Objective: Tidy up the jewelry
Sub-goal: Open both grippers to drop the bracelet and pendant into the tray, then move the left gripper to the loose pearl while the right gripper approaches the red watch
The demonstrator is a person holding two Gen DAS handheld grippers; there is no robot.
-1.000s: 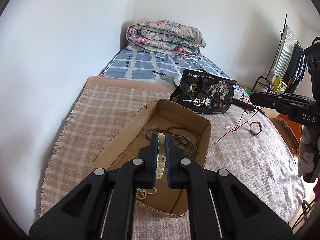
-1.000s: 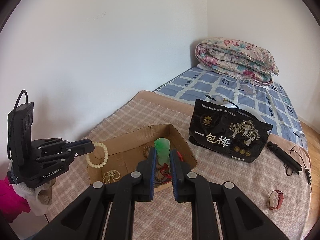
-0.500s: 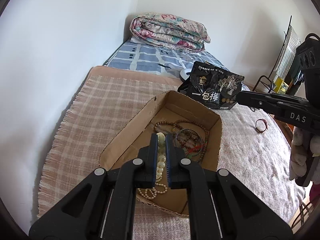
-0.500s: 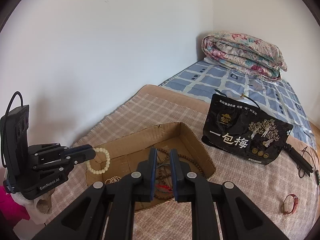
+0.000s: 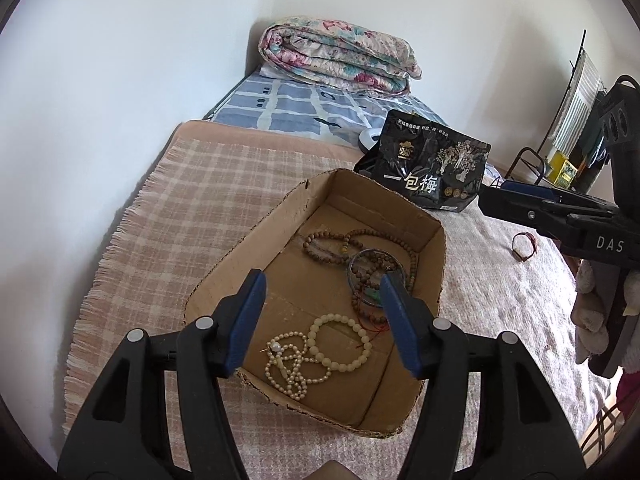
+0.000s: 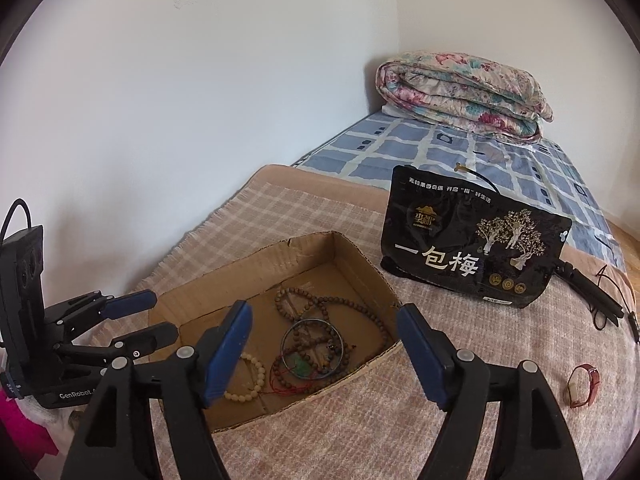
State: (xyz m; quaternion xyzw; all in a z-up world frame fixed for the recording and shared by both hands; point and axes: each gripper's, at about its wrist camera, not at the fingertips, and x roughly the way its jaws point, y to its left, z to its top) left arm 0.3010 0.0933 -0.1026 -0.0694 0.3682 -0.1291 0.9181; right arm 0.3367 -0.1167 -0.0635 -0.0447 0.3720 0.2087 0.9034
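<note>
Jewelry all sits inside the shallow cardboard box (image 5: 434,240) on the bed's plaid blanket (image 5: 192,200). Readable text: black snack bag (image 6: 472,240) reads "一包梅" in big white characters, smaller line above too fine to read. Left tool body says "GenRobot" in the right wrist view, right tool body says "DAS" in the left wrist view.

Box contents, counted:
- 1 cream large-bead bracelet (image 5: 340,344), near the box's near edge
- 1 small-pearl strand (image 5: 286,364), bunched, touching the cream bracelet on its left
- brown wooden bead strands (image 5: 360,240) toward the far right corner, tangled, count unclear
- 1 dark metal bangle (image 6: 312,348) lying on the brown beads
- 1 green pendant (image 6: 301,366) on red cord, inside the bangle's ring

Outside the box: 1 red-strap watch (image 6: 582,386) on the blanket toward the right edge, well apart from the box. Black cable and dark bar-shaped object (image 6: 592,296) beside the bag's right end. 1 folded floral quilt (image 6: 464,92) at the bed's far end on the blue checked sheet (image 6: 440,148).

Left gripper (image 5: 324,320): jaws just sprang apart, now wide, nothing between the pads, over the near end of the box above the cream bracelet.
Right gripper (image 6: 324,352): jaws also just opened, wide, empty, over the box's right side above the bangle.
</note>
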